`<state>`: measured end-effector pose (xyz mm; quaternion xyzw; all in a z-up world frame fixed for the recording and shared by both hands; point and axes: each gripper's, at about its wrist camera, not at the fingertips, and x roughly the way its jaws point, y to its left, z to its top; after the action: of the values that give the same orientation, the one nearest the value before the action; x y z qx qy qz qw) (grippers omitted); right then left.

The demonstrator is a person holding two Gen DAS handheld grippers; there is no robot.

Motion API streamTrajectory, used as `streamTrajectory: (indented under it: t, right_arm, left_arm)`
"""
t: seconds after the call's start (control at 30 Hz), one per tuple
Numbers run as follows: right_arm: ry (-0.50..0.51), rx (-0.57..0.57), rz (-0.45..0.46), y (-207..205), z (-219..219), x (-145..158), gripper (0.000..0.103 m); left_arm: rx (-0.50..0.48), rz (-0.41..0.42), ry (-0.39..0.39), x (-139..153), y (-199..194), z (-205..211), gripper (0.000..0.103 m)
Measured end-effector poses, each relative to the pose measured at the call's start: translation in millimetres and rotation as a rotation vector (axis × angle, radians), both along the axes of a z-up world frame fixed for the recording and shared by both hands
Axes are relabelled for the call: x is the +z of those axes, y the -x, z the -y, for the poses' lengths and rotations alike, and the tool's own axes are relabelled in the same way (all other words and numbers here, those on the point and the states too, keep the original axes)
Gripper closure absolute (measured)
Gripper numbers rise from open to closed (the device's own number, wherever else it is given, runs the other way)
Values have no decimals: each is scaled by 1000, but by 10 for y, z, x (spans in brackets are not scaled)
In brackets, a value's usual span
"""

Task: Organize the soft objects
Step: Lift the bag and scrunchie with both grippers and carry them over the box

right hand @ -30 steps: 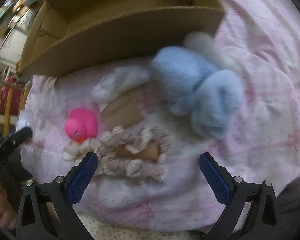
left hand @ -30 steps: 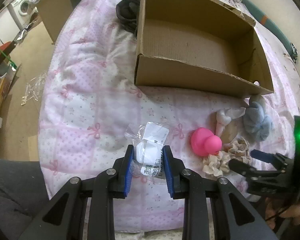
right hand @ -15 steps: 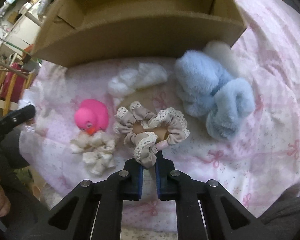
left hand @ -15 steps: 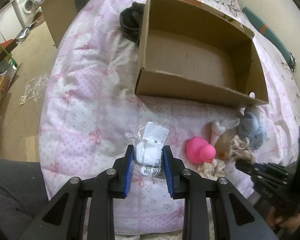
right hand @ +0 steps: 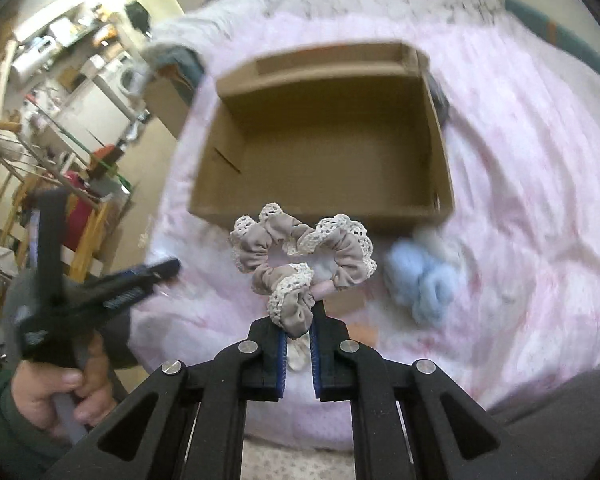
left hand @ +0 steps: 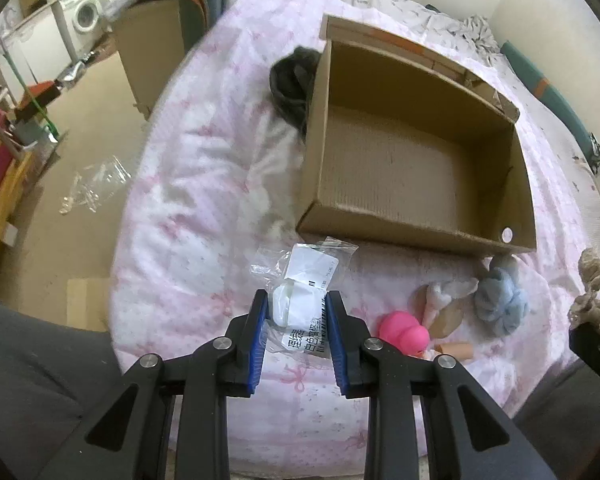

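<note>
Pink bow-print bed quilt (left hand: pixel 204 216), corrugated cardboard box (left hand: pixel 412 168); left hand-held gripper (left hand: pixel 298 312) pinches crinkly plastic packet (left hand: pixel 304 280), right hand-held gripper (right hand: pixel 299 334) pinches lace-edged scrunchie (right hand: pixel 300 256).

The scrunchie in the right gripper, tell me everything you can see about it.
The scrunchie is a ruffled ring of taupe fabric edged with cream lace, soft and gathered. The right gripper is shut on its lower fold, holding it up off the pink bedspread, loop upright and open toward the camera. It hangs in front of the near wall of the empty cardboard box. Only the blue pads touch it.
</note>
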<state>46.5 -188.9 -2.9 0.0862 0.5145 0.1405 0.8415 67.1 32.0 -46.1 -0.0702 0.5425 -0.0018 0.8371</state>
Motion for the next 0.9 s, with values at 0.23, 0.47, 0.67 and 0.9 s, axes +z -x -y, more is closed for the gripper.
streamTrajectory:
  t: [0.23, 0.47, 0.67, 0.9]
  right_arm:
    - [-85, 43, 78, -59, 129, 193, 92]
    - [-129, 44, 171, -102, 372, 461, 92]
    - [-130, -3, 172, -223, 564, 459, 92]
    - [-129, -63, 129, -518, 659, 231, 92]
  left_arm:
    - [30, 74, -55, 559, 63, 44, 78]
    - [9, 130, -74, 950, -32, 221, 78]
    - [-80, 174, -86, 978, -199, 493, 78]
    - [-152, 171, -99, 841, -491, 639, 78]
